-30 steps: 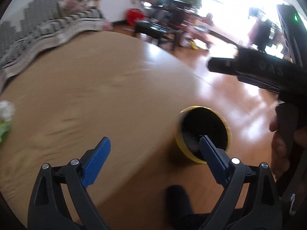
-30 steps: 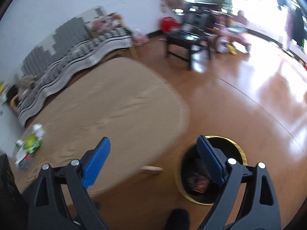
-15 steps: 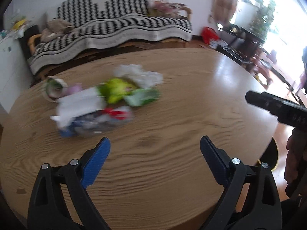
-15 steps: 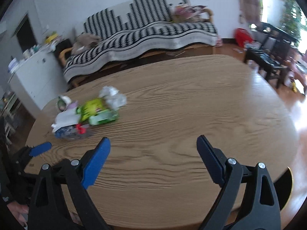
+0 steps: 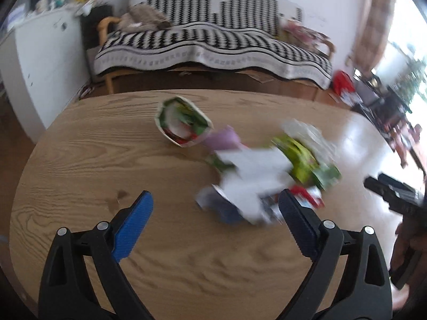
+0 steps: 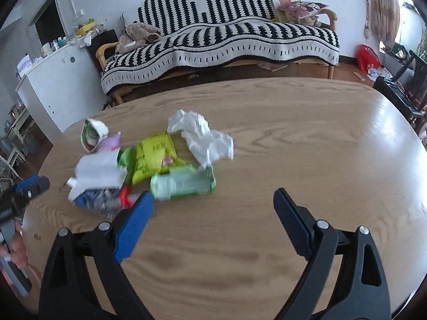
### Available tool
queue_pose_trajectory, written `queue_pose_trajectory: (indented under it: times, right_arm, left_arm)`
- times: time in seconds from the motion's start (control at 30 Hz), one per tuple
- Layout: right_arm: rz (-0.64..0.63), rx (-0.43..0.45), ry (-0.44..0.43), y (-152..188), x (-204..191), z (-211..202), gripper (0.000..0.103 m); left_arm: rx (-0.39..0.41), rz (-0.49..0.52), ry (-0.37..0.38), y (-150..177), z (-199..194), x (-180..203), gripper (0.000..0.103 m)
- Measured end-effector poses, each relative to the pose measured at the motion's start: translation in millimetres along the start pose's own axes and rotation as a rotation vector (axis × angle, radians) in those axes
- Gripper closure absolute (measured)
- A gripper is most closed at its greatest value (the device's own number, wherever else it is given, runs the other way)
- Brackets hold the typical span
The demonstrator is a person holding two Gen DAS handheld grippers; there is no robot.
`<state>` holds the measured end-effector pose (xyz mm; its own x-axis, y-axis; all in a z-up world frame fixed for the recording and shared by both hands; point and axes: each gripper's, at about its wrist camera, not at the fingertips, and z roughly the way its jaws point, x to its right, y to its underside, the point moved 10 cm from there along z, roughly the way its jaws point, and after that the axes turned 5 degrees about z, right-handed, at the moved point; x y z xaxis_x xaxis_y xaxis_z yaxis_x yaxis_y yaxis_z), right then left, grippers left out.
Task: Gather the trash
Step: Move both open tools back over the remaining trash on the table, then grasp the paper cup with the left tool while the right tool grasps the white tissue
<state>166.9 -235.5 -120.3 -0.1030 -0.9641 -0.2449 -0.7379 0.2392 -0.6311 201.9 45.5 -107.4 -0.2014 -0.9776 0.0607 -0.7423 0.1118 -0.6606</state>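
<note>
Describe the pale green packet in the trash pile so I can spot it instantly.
On the oval wooden table, find the trash pile at its left side. The pale green plastic packet lies at the pile's near edge, below the crumpled white tissue. It is paler than the yellow-green wrapper beside it.
</note>
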Motion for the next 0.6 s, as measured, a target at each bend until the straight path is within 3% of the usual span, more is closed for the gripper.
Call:
queue_pose_trajectory:
  times: [0.23,0.43,0.6]
  right_arm:
    - [-0.114,-0.01,0.007,-49.3,-10.5,54.1,0.015]
    - [-0.131,-0.068,-0.036,-74.8,-19.6,102.3,0.015]
    - [-0.127,-0.126,-0.045,-78.4,-22.5,137.0,0.015]
  left_arm:
    - [-0.033,-0.054,-0.045,-47.1,72.0,-41.3,0.01]
    - [-0.066,-0.066,-0.045,-79.5,119.3,-38.8,0.01]
    - [-0.105,-0.095,-0.04,-84.6,149.1,-36.1,0.01]
